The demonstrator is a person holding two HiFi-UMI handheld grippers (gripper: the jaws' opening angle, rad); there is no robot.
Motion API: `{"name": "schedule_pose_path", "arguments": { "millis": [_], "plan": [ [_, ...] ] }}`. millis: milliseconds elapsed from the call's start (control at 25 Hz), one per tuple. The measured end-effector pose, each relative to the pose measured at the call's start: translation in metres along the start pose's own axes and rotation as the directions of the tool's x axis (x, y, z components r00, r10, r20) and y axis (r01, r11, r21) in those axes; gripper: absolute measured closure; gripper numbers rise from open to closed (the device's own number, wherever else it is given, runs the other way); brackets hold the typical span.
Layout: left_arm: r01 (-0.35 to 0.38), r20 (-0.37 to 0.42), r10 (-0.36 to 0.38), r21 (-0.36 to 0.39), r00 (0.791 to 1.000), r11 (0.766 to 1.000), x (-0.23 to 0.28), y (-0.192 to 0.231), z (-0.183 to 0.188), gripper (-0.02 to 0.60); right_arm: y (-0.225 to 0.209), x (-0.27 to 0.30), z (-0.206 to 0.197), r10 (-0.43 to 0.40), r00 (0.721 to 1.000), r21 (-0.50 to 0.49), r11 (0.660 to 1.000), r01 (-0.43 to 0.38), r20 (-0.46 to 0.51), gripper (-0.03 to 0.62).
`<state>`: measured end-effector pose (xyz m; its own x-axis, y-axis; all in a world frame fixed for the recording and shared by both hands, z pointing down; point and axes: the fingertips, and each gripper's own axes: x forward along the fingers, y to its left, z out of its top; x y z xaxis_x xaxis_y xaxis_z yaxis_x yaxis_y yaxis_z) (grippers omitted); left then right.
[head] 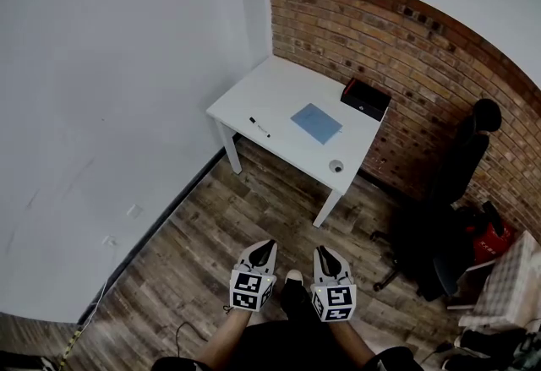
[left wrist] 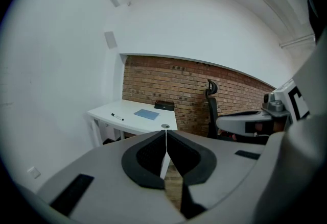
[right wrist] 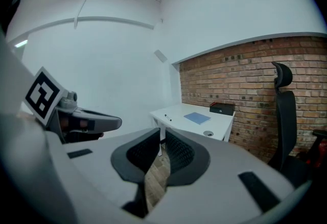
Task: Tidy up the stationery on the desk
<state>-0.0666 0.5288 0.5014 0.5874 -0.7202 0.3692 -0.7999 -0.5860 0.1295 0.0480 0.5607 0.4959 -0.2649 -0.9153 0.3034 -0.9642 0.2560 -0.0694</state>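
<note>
A white desk [head: 279, 90] stands in the corner, well ahead of me across the wooden floor. On it lie a black marker [head: 259, 126], a blue notebook [head: 317, 122], a black box [head: 365, 98] by the brick wall and a small round grey object [head: 336, 166] near the front edge. My left gripper [head: 264, 251] and right gripper [head: 326, 254] hang side by side low in the head view, far from the desk. Both are shut with nothing between the jaws. The left gripper view shows the marker [left wrist: 117, 117] and notebook [left wrist: 147, 114] beyond the left gripper [left wrist: 166, 139]; the right gripper [right wrist: 162, 139] faces the notebook [right wrist: 197, 118].
A black office chair [head: 439, 217] stands right of the desk against the brick wall [head: 406, 48], with a red object [head: 483, 238] beside it. A white wall [head: 101, 107] runs along the left. A cable [head: 93, 310] lies on the floor at lower left.
</note>
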Motion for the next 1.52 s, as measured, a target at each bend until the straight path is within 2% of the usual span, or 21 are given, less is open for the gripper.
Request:
{"name": "schedule_pose_path", "arguments": {
  "millis": [360,600,1160,1520],
  "plan": [
    [-0.031,-0.004,0.031,-0.018,1.0,0.999,0.09,0.047,0.05,0.566,-0.044,0.099,0.045,0.058,0.998,-0.02,0.998,-0.058,-0.008,0.569],
    [-0.034,-0.015,0.034,-0.02,0.999,0.999,0.14,0.062,0.067,0.566,-0.073,0.147,0.057,0.079,0.997,-0.024,0.997,-0.08,-0.026,0.569],
    [-0.058,-0.021,0.057,-0.03,0.998,0.998,0.19,0.096,0.088,0.566,-0.096,0.212,0.067,0.109,0.993,-0.002,0.994,-0.109,-0.043,0.569],
    [0.017,-0.033,-0.017,-0.005,0.999,1.0,0.247,0.152,0.104,0.566,-0.103,0.294,0.084,0.048,0.998,0.009,0.999,-0.048,-0.043,0.569]
  ]
}}
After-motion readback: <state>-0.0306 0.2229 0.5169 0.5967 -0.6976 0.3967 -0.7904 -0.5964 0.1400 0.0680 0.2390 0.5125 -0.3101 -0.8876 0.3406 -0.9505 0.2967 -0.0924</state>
